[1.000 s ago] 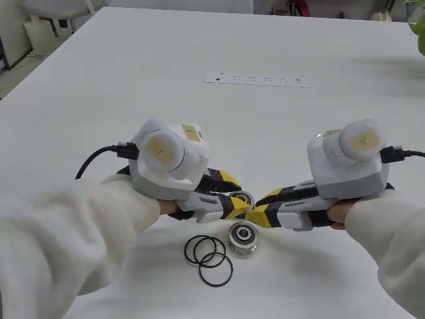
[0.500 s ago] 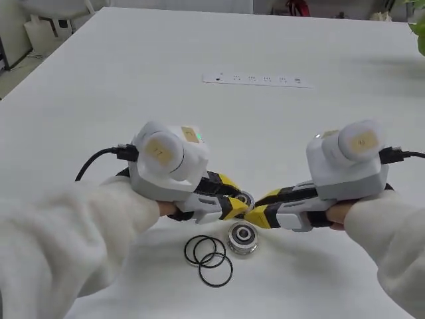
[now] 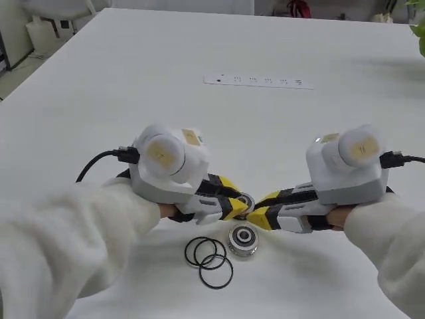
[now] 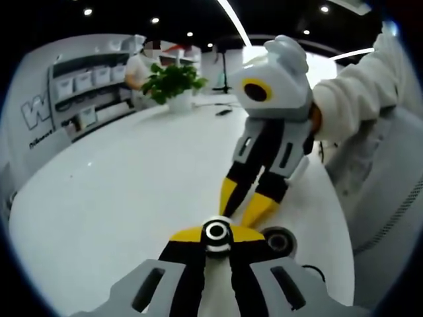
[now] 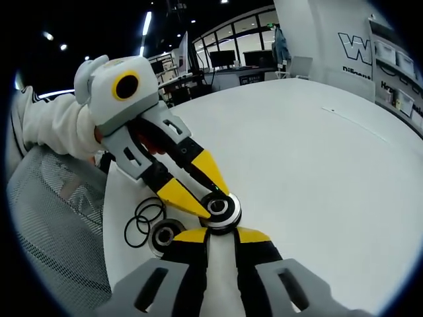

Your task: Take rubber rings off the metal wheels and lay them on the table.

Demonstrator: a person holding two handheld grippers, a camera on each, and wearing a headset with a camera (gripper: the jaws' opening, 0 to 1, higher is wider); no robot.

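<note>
Above the near part of the white table (image 3: 119,86), the left gripper (image 3: 237,205) is clamped on a small metal wheel (image 3: 245,199) and holds it clear of the surface. The right gripper (image 3: 256,214) meets that wheel from the opposite side, its jaws drawn nearly together against the rim; whether they pinch anything cannot be told. A second wheel (image 3: 243,238) lies flat on the table just below the tips. Three black rubber rings (image 3: 214,260) lie overlapping just beside it, on the person's left.
</note>
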